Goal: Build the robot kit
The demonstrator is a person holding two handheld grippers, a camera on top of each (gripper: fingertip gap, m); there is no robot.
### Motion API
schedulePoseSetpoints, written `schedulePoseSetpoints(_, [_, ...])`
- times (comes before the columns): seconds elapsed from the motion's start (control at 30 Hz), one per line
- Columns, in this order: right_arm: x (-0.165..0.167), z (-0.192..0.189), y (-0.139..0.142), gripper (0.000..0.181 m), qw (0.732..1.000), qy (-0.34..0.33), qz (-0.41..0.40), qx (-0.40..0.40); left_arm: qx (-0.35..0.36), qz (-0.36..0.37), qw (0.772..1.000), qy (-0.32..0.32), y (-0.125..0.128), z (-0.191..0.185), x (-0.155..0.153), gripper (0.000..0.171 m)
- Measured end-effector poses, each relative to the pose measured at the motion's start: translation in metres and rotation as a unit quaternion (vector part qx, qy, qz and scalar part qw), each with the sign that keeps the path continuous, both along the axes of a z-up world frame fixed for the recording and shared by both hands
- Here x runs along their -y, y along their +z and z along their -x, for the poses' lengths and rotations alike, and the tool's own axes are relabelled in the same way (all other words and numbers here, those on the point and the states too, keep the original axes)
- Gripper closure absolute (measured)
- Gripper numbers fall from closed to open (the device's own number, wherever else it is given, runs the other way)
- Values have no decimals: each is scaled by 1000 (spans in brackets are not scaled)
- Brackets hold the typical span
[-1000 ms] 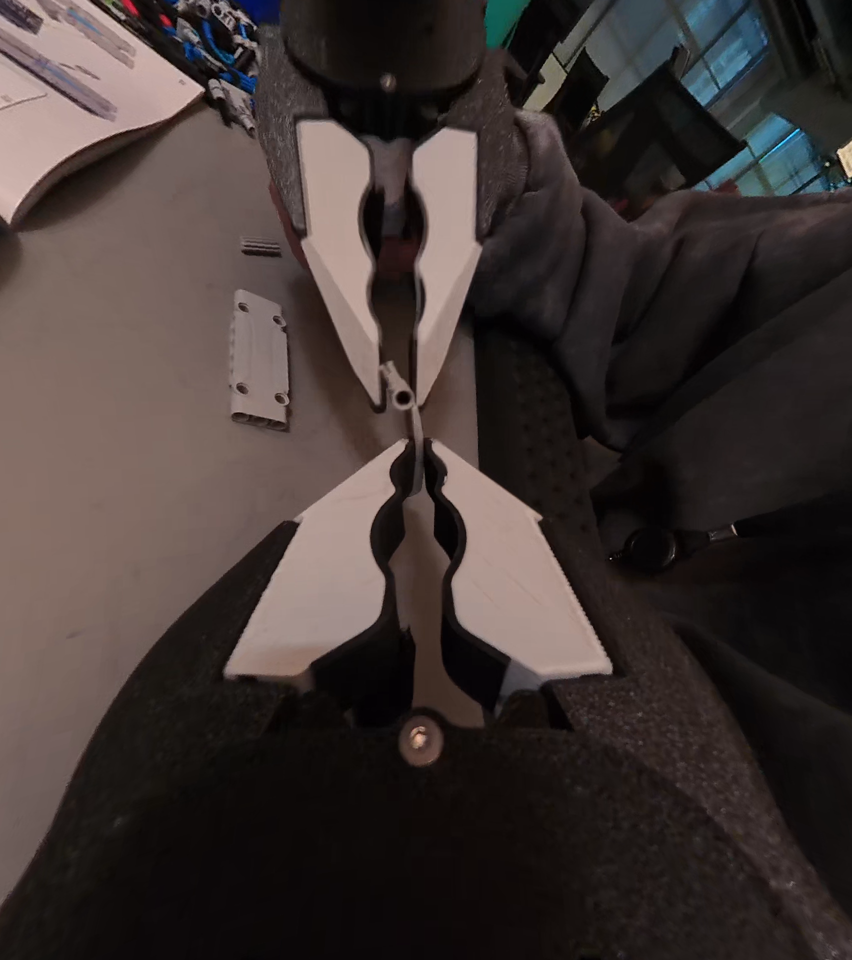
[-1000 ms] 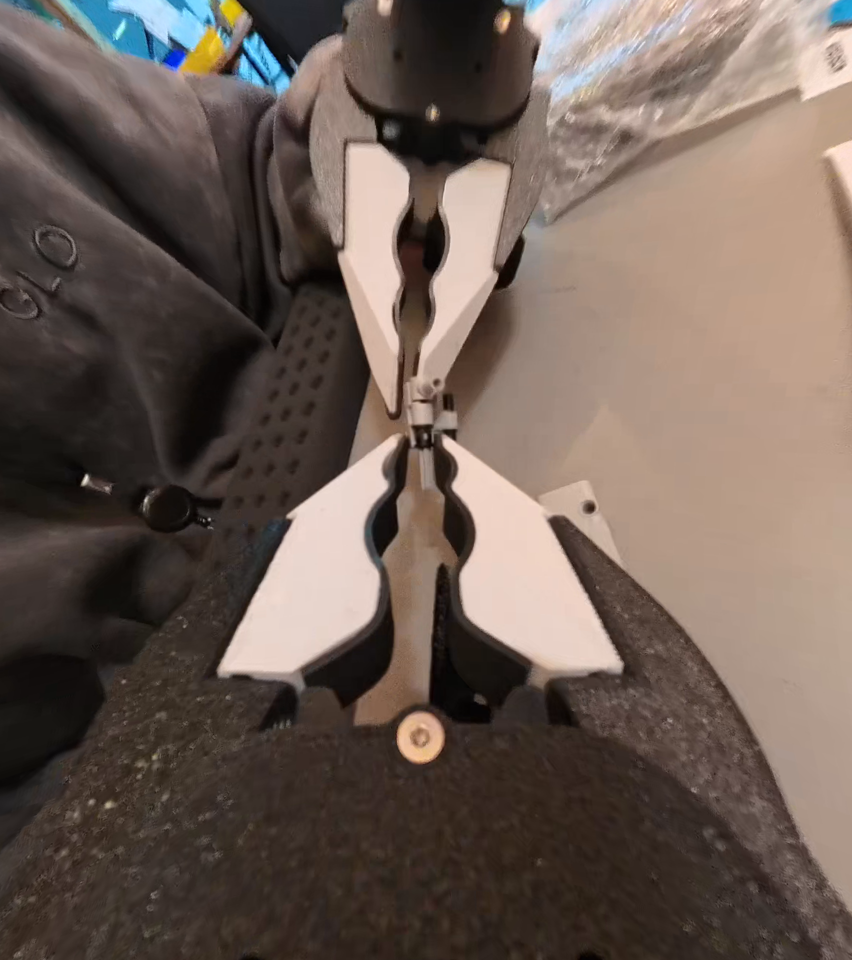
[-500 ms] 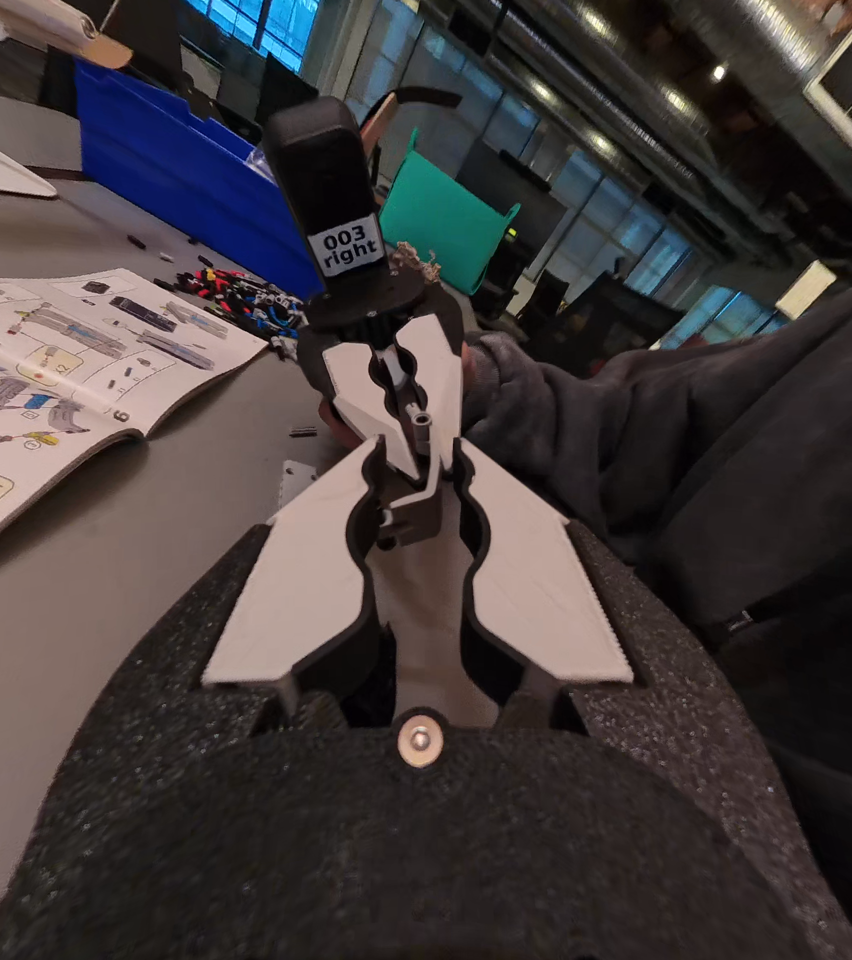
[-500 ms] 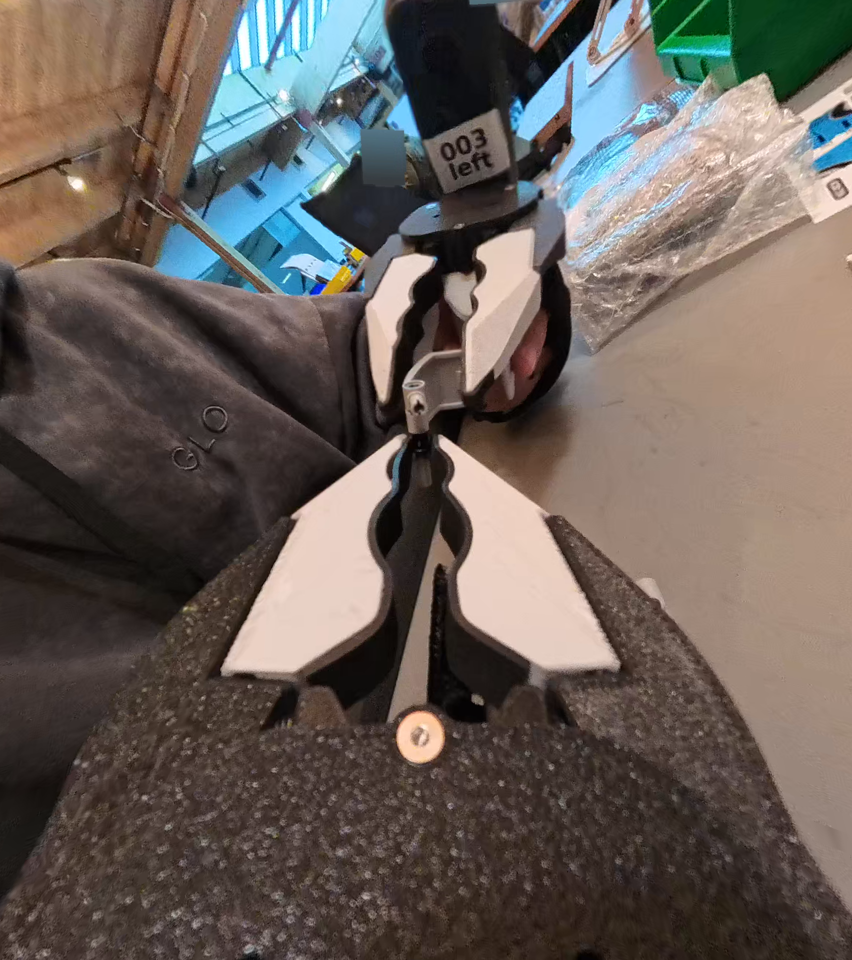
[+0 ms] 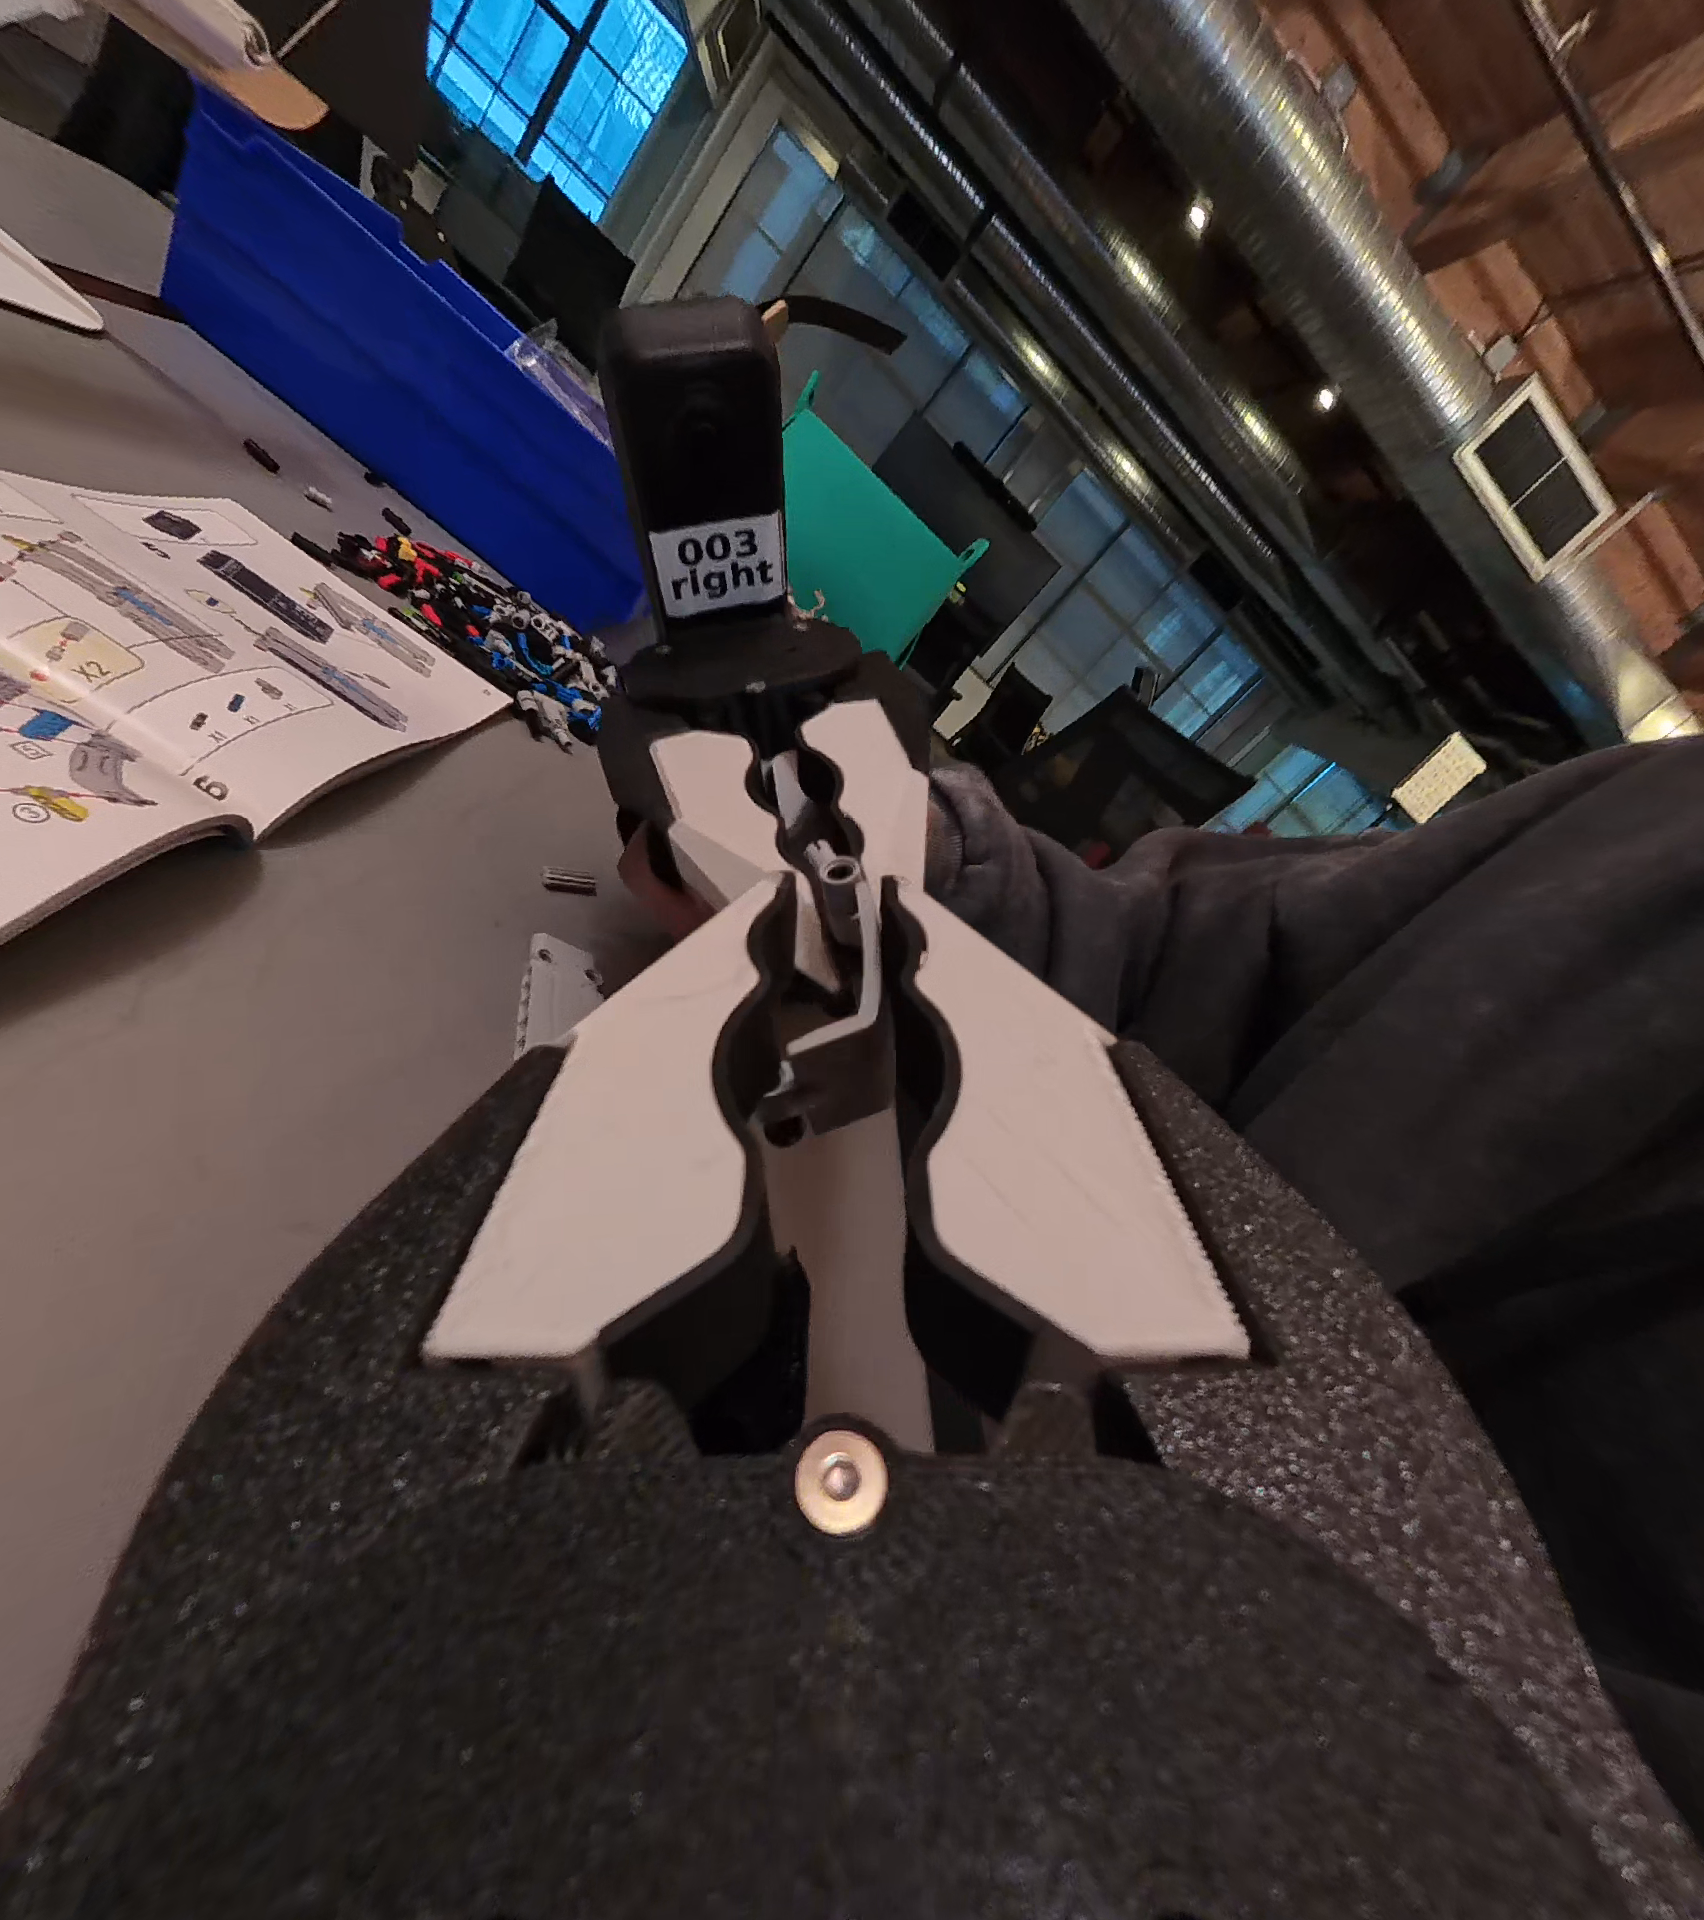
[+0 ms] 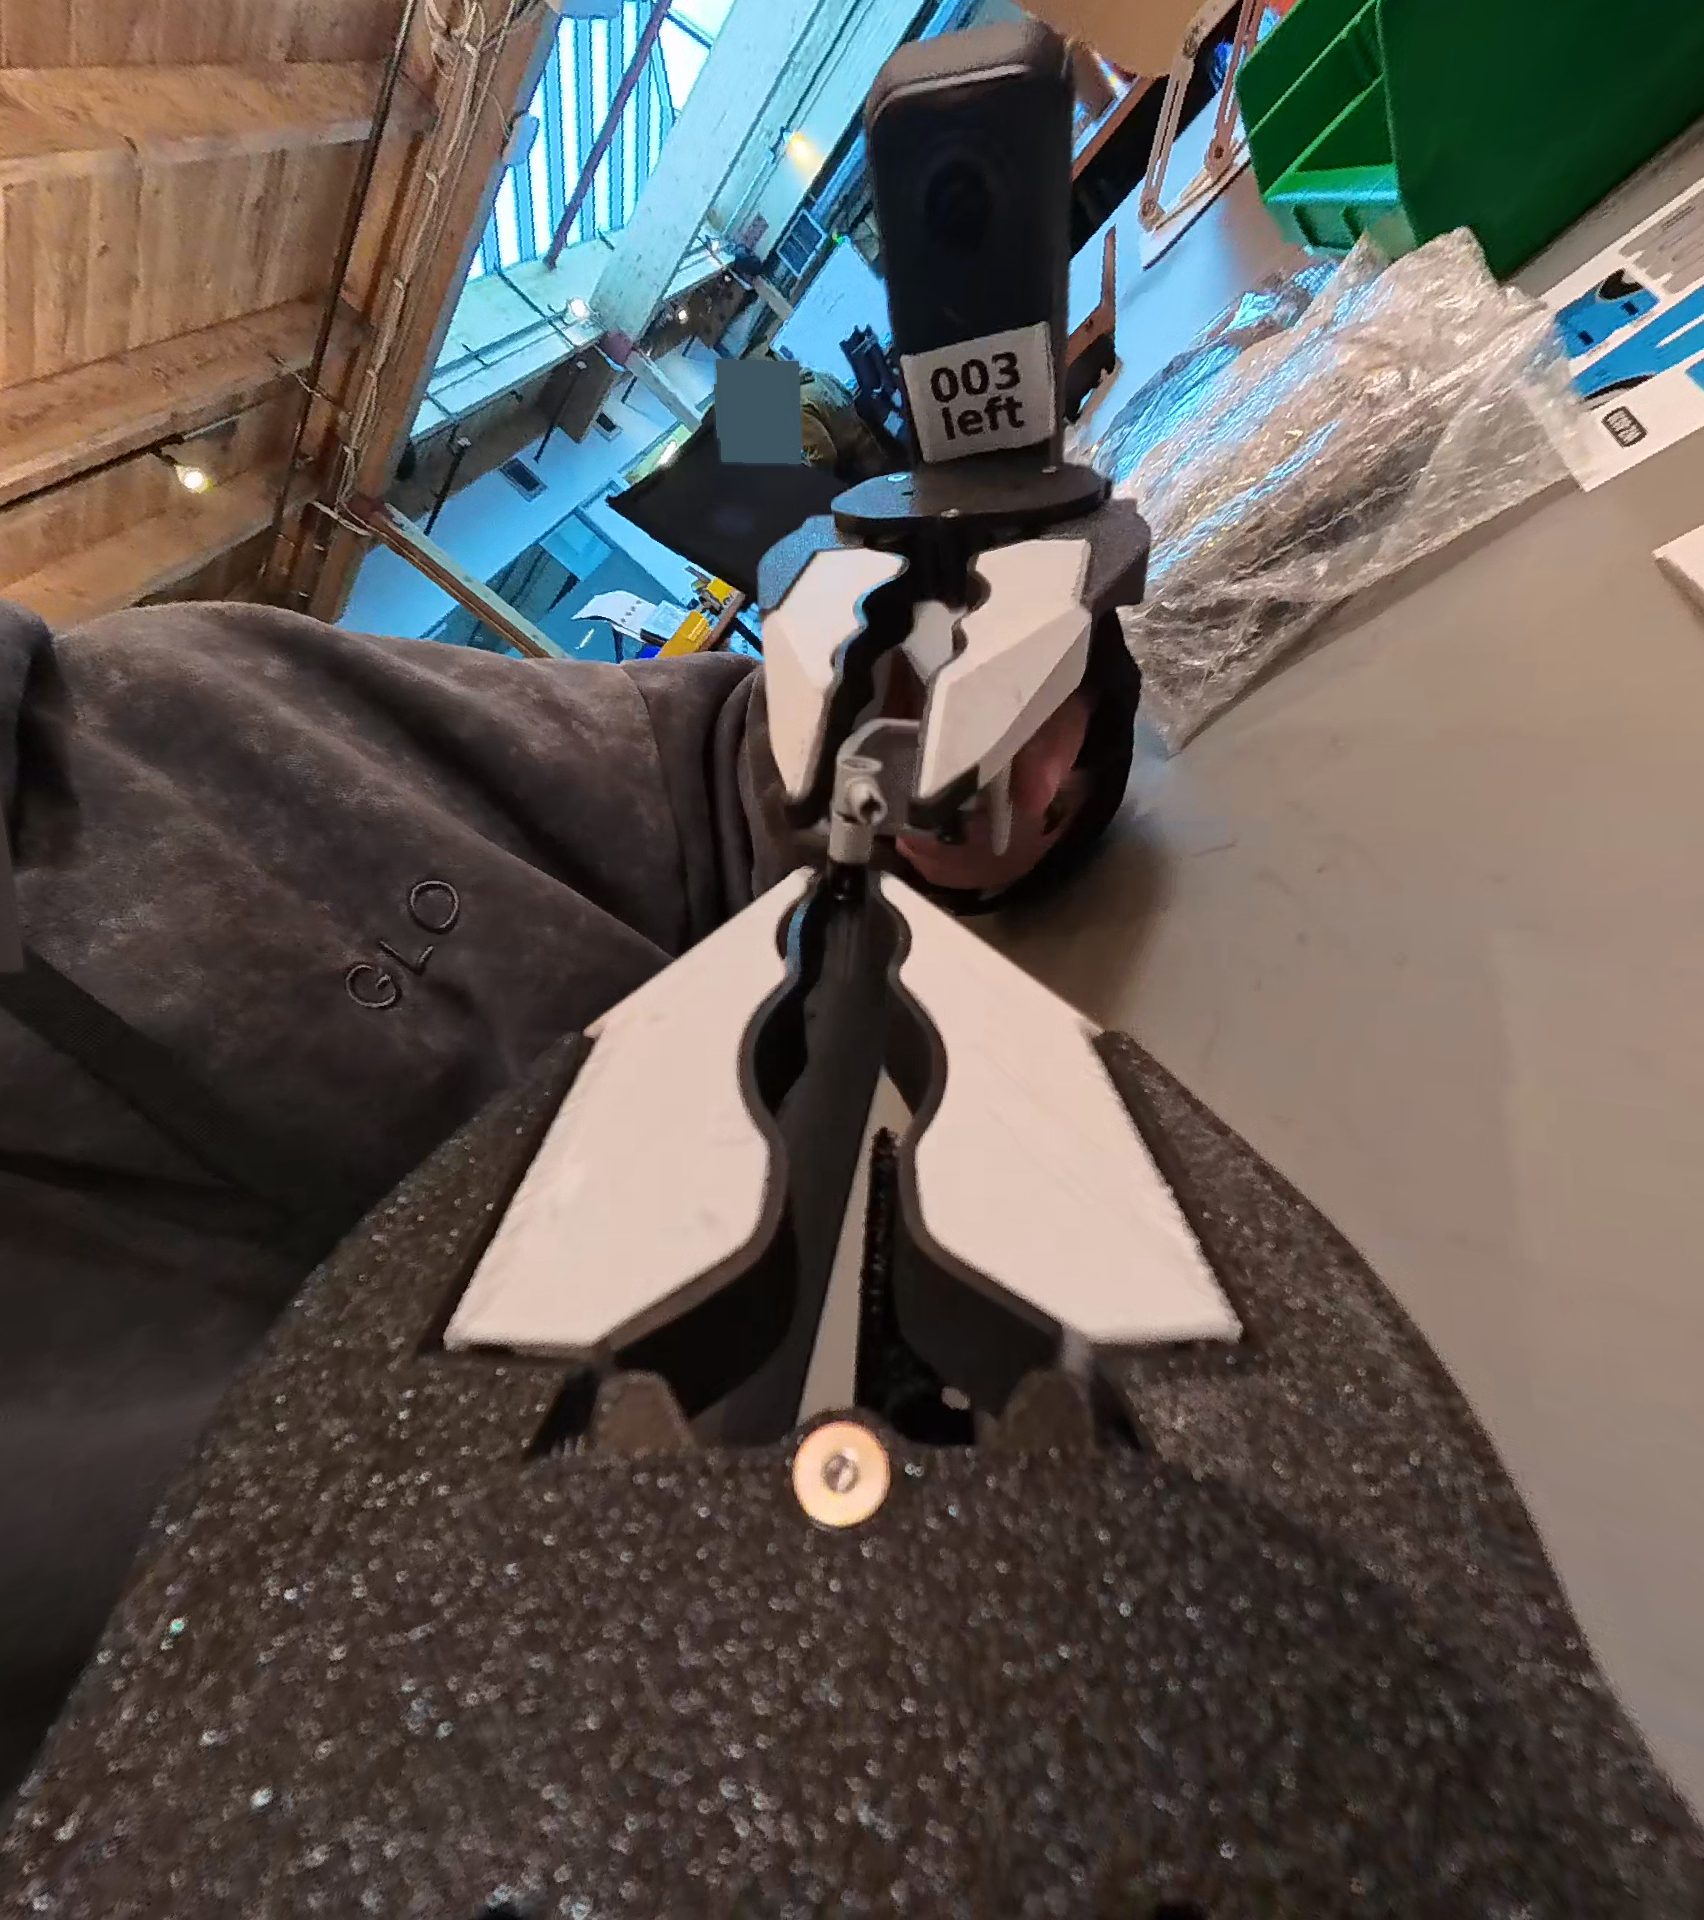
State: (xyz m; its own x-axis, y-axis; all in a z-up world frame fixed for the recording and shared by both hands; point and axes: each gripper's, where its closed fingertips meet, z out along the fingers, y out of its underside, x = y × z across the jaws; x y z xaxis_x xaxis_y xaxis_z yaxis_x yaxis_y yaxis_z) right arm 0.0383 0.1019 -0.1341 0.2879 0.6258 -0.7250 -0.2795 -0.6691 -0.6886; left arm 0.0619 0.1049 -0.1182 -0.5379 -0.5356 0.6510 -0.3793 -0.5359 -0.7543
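Above the grey worktop [image 5: 152,1091] the left claw [image 5: 832,904] pinches a bent grey piece [image 5: 853,1023]. Facing it, the right claw [image 6: 843,883] pinches a thin grey rod [image 6: 850,821] touching that piece.

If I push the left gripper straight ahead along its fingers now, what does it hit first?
Most likely the right gripper, which faces it nearly tip to tip. The left gripper is shut on an angled grey piece, whose end already meets the small grey connector the right holds. Depth is hard to judge.
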Motion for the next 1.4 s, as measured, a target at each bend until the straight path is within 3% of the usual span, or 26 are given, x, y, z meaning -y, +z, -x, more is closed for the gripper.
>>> schedulePoseSetpoints(0.2, [-1, 8, -4, 176, 1000, 6, 2, 6, 2, -6, 1000, -3, 2, 2, -1, 160])
schedulePoseSetpoints(0.43, [-9, -10, 2, 176, 996, -53, -48, 58, 7, -36, 999, 31, 3, -1, -11, 155])
schedulePoseSetpoints(0.57, [-12, -22, 15, 177, 994, -81, -69, 32, 38, 10, 997, 65, 21, 0, -30, 137])
schedulePoseSetpoints(0.67, [-7, -27, 36, 176, 993, -73, -82, -42, 60, 38, 994, 82, 32, 3, -41, 122])
schedulePoseSetpoints(0.8, [-5, -25, 44, 176, 992, -57, -76, -88, 55, 38, 997, 30, 28, 3, -16, 110])
schedulePoseSetpoints(0.93, [-5, -9, 32, 176, 995, -42, -75, -42, 39, 61, 997, 9, 22, 0, -5, 117])
schedulePoseSetpoints(1.03, [-7, -1, 26, 176, 996, -42, -81, -10, 48, 66, 996, 20, 24, 2, -12, 150])
schedulePoseSetpoints(1.13, [-9, -3, 28, 176, 995, -53, -90, -12, 41, 80, 996, 11, 24, 3, -12, 150])
schedulePoseSetpoints(1.27, [-11, -7, 28, 176, 993, -69, -98, -2, 30, 68, 997, 19, 19, 0, -10, 138])
schedulePoseSetpoints(1.4, [-12, -6, 29, 176, 991, -79, -109, 11, 37, 68, 997, 28, 21, 0, -14, 146])
